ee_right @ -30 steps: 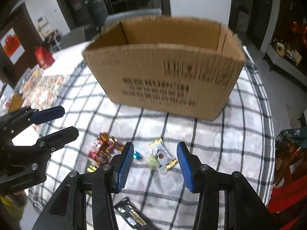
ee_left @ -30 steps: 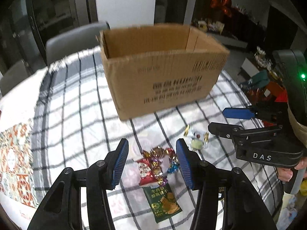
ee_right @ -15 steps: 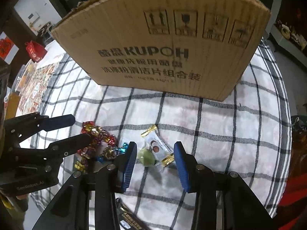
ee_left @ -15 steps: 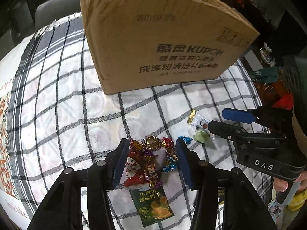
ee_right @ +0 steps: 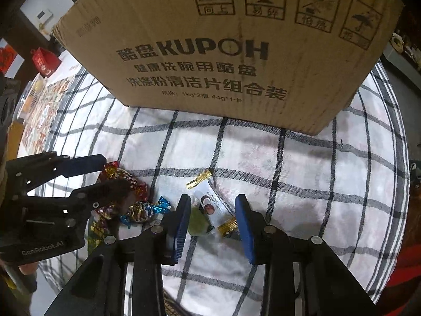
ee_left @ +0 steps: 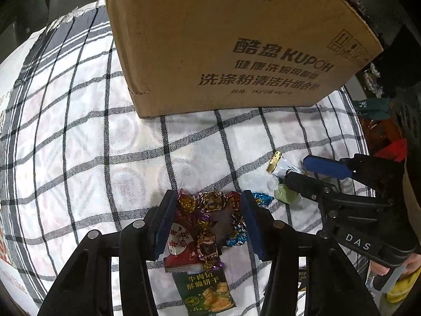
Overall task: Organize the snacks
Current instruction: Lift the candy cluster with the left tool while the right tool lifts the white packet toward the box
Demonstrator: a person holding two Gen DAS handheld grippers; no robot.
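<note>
No snack is boxed yet. The left tool (ee_left: 206, 221) straddles the foil candies (ee_left: 210, 205), unclamped. The right tool (ee_right: 213, 226), jaws just closing, brackets the wrapped sweets (ee_right: 210, 208), not yet gripped. The cardboard box (ee_right: 223, 52) stands at 12 o'clock.

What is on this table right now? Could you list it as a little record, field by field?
surface: checked tablecloth
container: cardboard box, upright behind the snacks
left gripper: jaws either side of a pile of foil-wrapped candies
right gripper: jaws just been closing, around a white packet with gold ends and a green sweet; pads not yet pressing
also lying there: green biscuit packet, red packet
</note>
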